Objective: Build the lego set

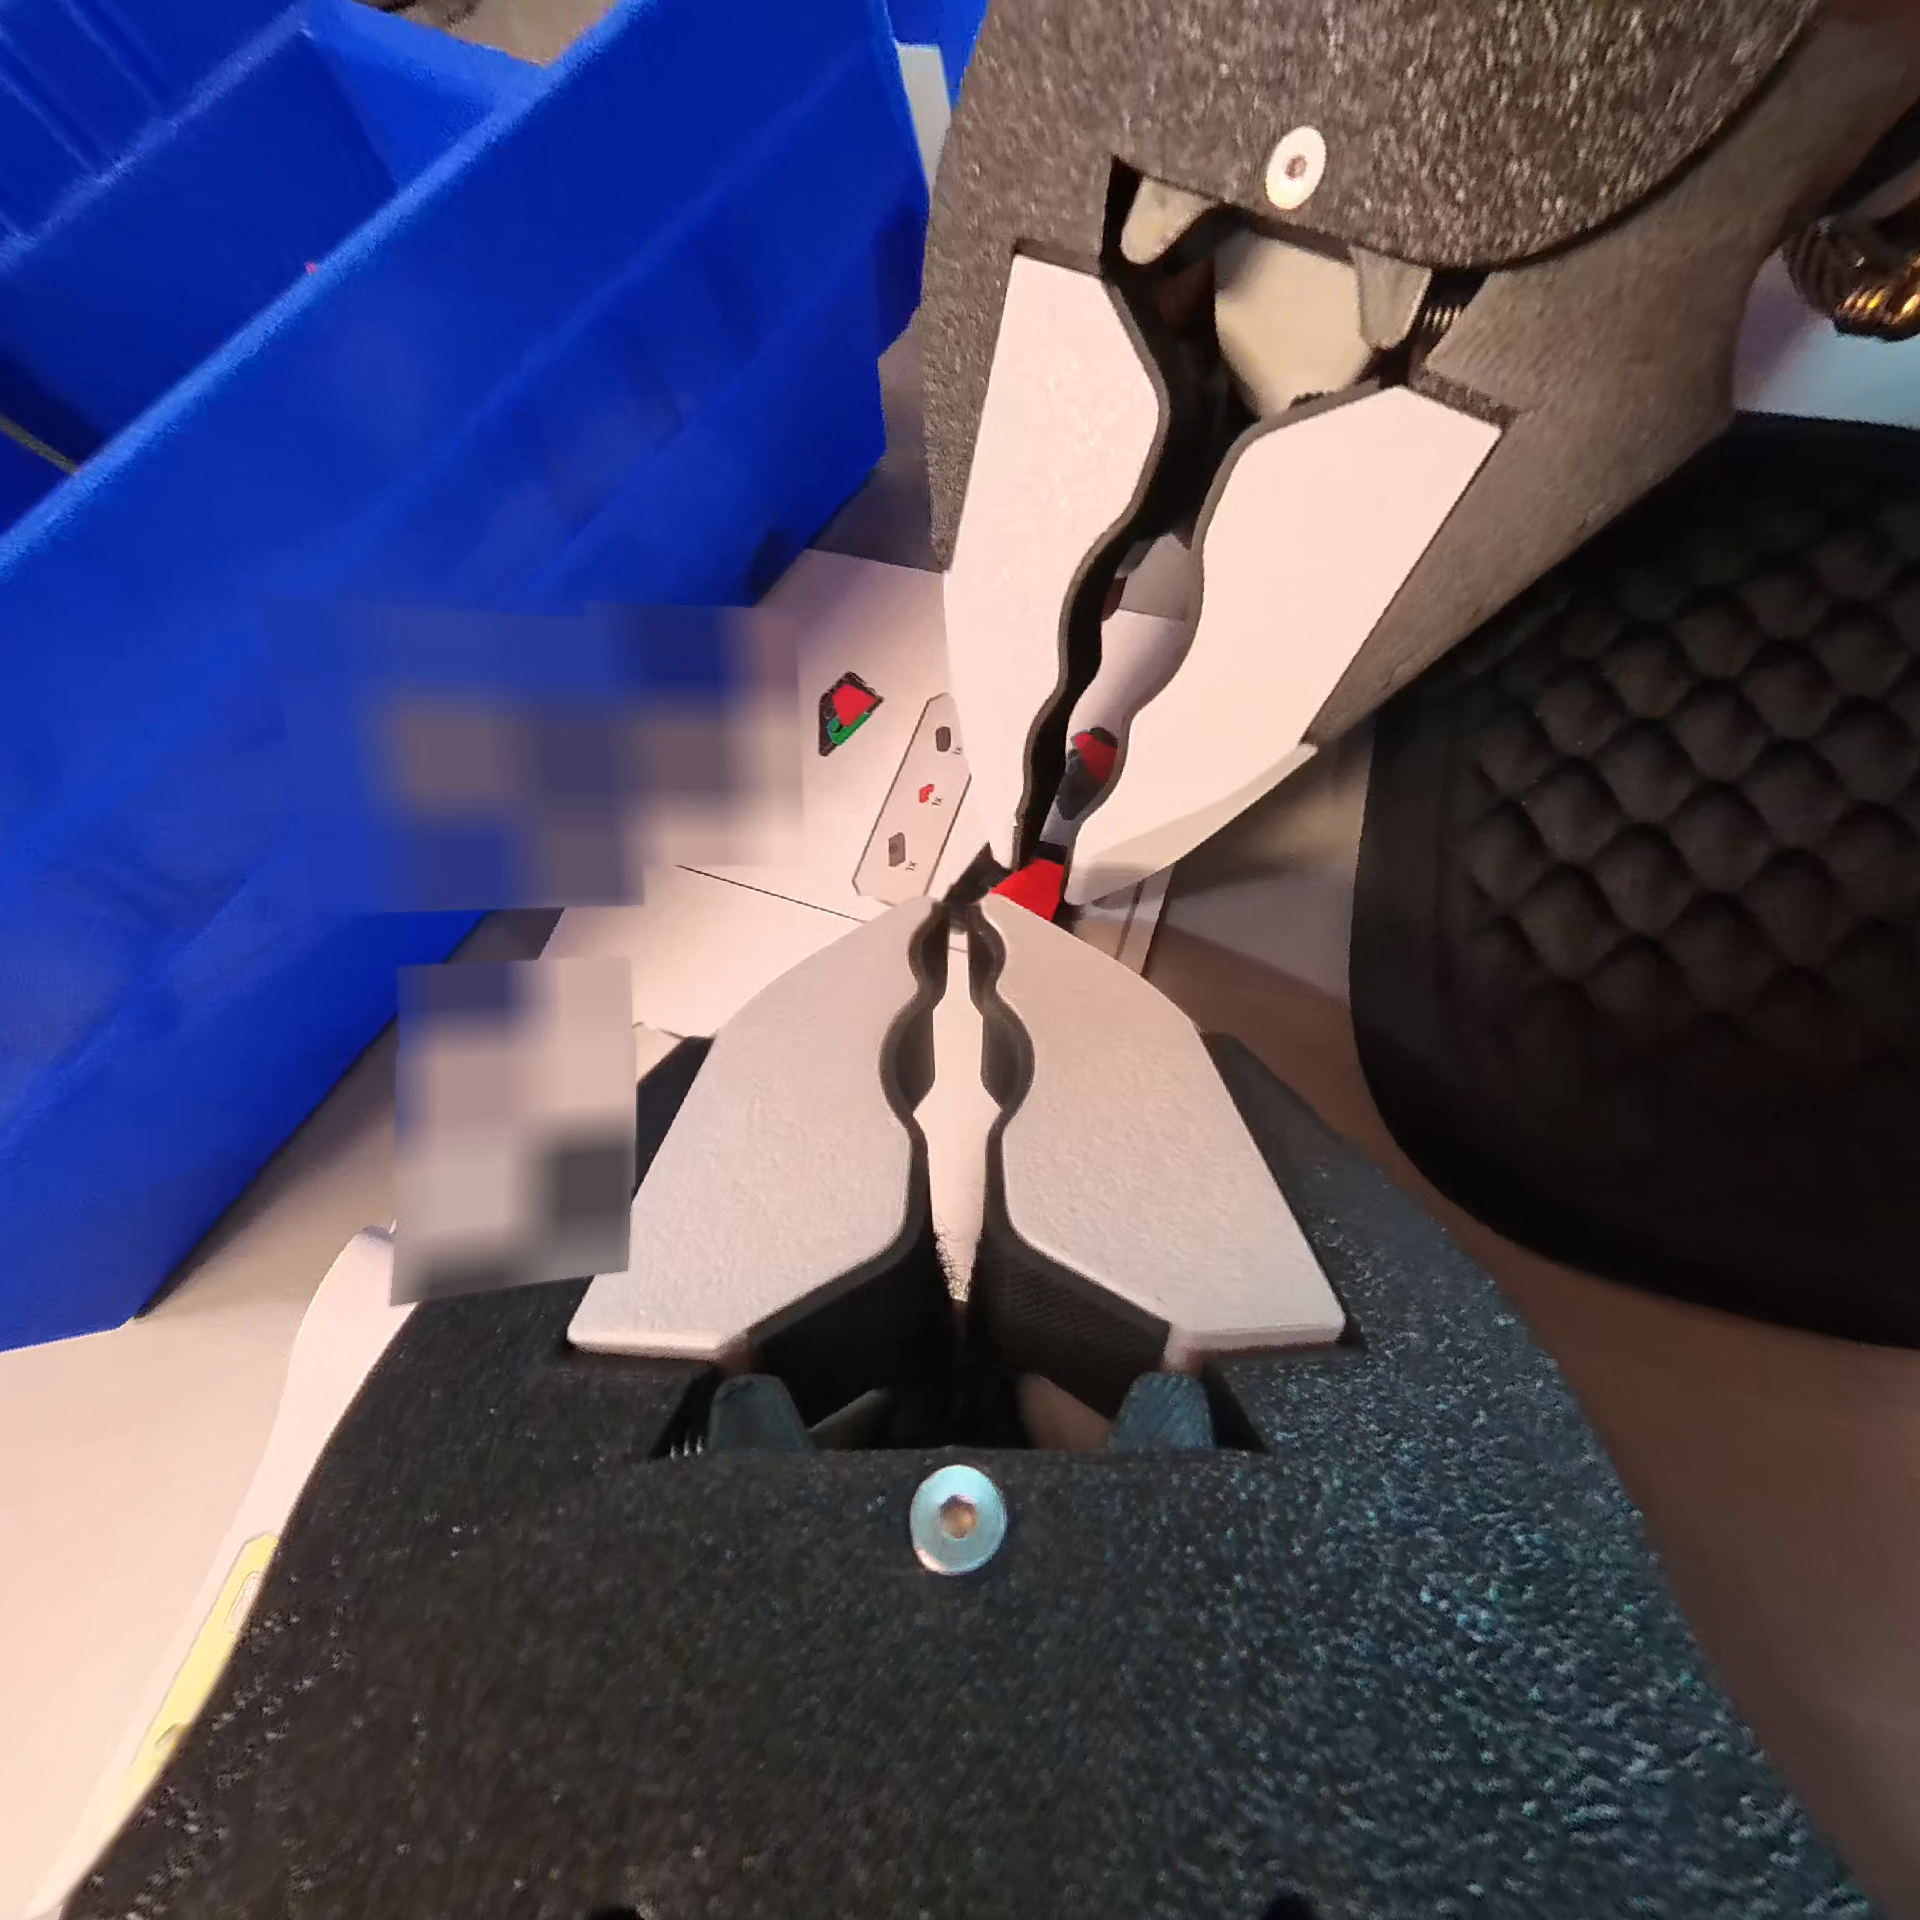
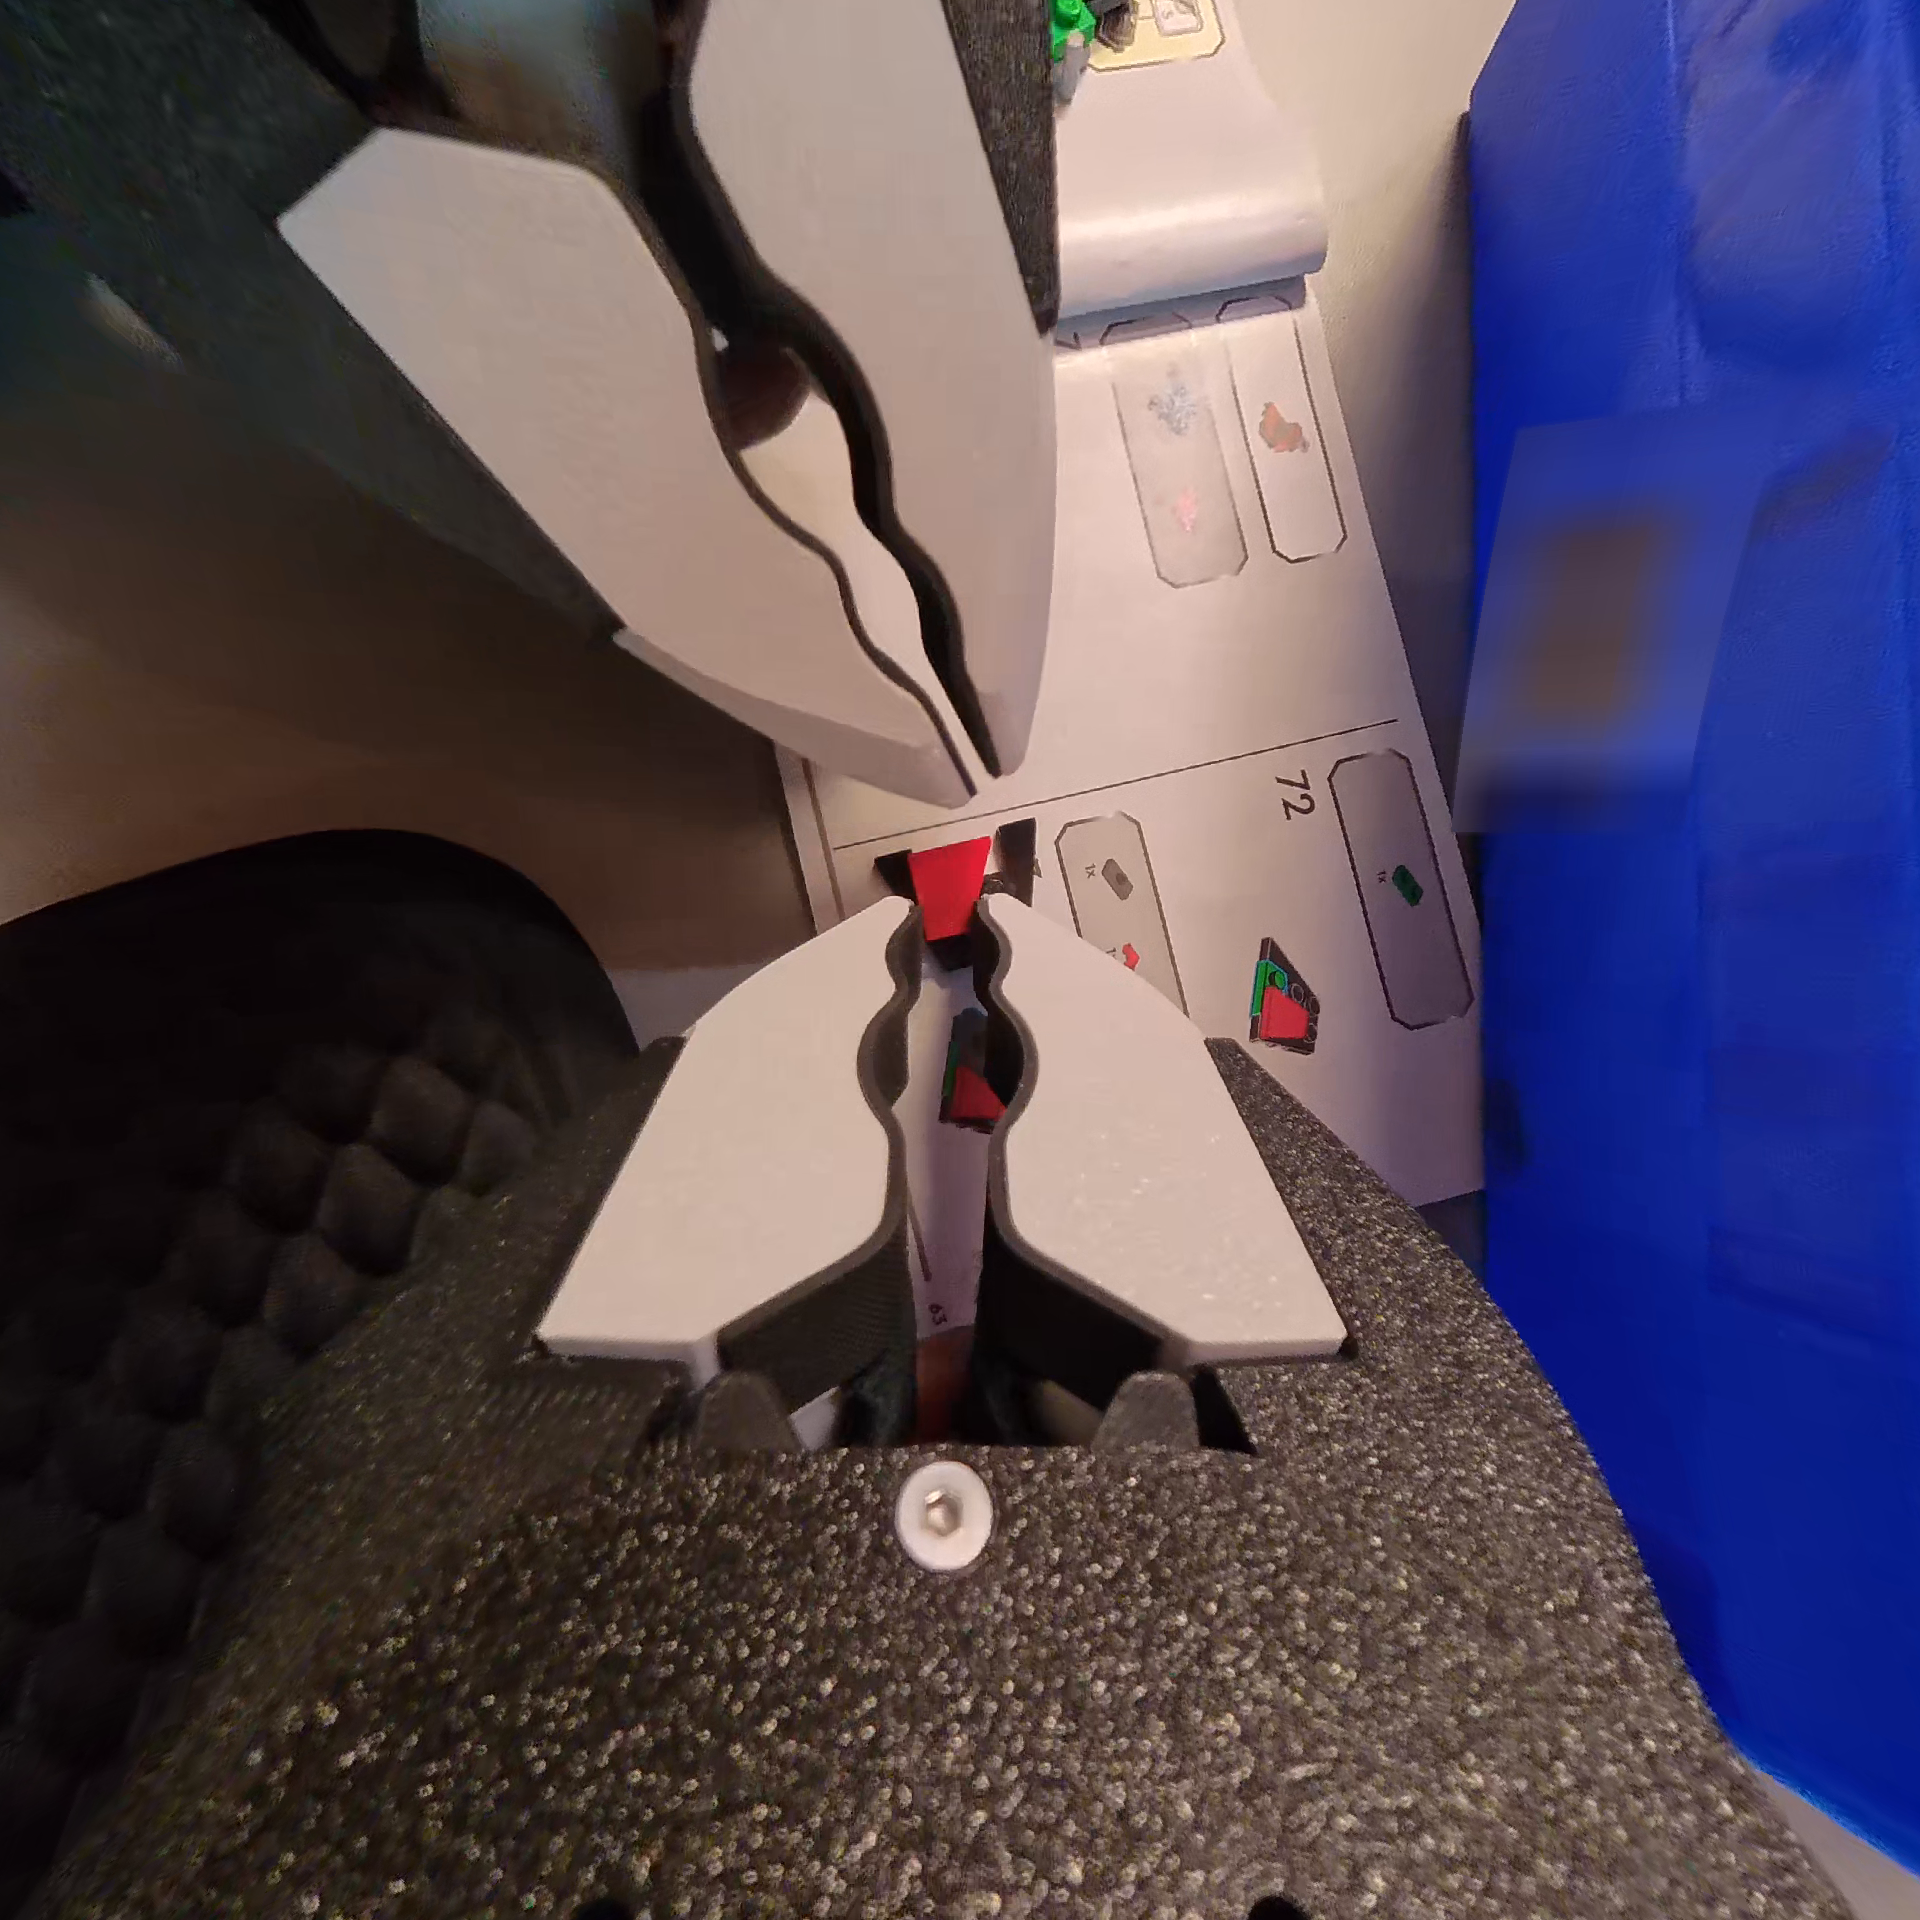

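Over the table: blue bin (image 1: 436, 436) beside open instruction booklet (image 2: 1226, 831); right gripper (image 2: 948, 914) pinching red wedge piece (image 2: 948, 883); left gripper (image 1: 961, 909), tips pressed together on small black piece (image 1: 977, 883), directly opposite, nearly touching.

Red brick (image 2: 948, 883), blue bin (image 1: 436, 436), black quilted pad (image 1: 1662, 831)

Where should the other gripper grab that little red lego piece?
Probably its wide free end, coming from straight opposite. The right gripper pinches the red piece at its narrow end, so only the wide end sticks out.
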Tool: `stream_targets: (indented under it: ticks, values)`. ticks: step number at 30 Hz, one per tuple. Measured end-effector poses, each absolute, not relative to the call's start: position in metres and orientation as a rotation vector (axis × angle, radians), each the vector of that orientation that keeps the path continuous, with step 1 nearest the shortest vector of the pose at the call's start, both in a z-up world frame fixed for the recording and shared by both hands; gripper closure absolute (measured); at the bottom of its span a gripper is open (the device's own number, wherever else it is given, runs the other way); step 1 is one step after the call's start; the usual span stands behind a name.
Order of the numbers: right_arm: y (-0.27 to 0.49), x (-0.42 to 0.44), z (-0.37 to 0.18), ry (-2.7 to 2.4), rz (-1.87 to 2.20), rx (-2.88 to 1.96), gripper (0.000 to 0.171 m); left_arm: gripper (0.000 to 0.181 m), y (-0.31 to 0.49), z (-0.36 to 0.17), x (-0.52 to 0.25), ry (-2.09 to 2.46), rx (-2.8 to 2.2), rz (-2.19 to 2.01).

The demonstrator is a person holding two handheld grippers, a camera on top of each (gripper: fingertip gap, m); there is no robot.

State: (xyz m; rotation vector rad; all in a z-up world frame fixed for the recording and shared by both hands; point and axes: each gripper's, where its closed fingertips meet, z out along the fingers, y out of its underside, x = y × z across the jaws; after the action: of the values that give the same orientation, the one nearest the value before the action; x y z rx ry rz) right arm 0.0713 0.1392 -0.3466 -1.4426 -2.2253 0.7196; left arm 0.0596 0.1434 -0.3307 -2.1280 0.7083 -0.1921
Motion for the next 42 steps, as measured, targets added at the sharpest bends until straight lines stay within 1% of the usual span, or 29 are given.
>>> stream_targets:
  ticks: [11, 27, 33, 35, 38, 39, 42]
  values:
    - [0.138, 0.071, -0.346, -2.233, 0.759, -1.44, 0.162, 0.178, 0.143, -0.326, 0.055, 0.693, -2.112, -0.16]
    - [0.138, 0.071, -0.347, -2.273, 0.715, -1.459, 0.162, 0.181, 0.148, -0.343, 0.073, 0.793, -2.181, -0.165]
    - [0.138, 0.07, -0.347, -2.248, 0.745, -1.46, 0.162, 0.181, 0.147, -0.344, 0.072, 0.804, -2.19, -0.154]
    - [0.137, 0.072, -0.347, -2.254, 0.759, -1.461, 0.159, 0.181, 0.147, -0.345, 0.07, 0.811, -2.188, -0.136]
    - [0.138, 0.075, -0.34, -2.214, 0.856, -1.475, 0.158, 0.181, 0.147, -0.346, 0.069, 0.821, -2.184, -0.127]
    - [0.141, 0.076, -0.337, -2.186, 0.887, -1.49, 0.159, 0.181, 0.147, -0.346, 0.069, 0.828, -2.183, -0.121]
    - [0.148, 0.077, -0.333, -2.126, 0.913, -1.508, 0.169, 0.181, 0.147, -0.346, 0.07, 0.842, -2.176, -0.111]
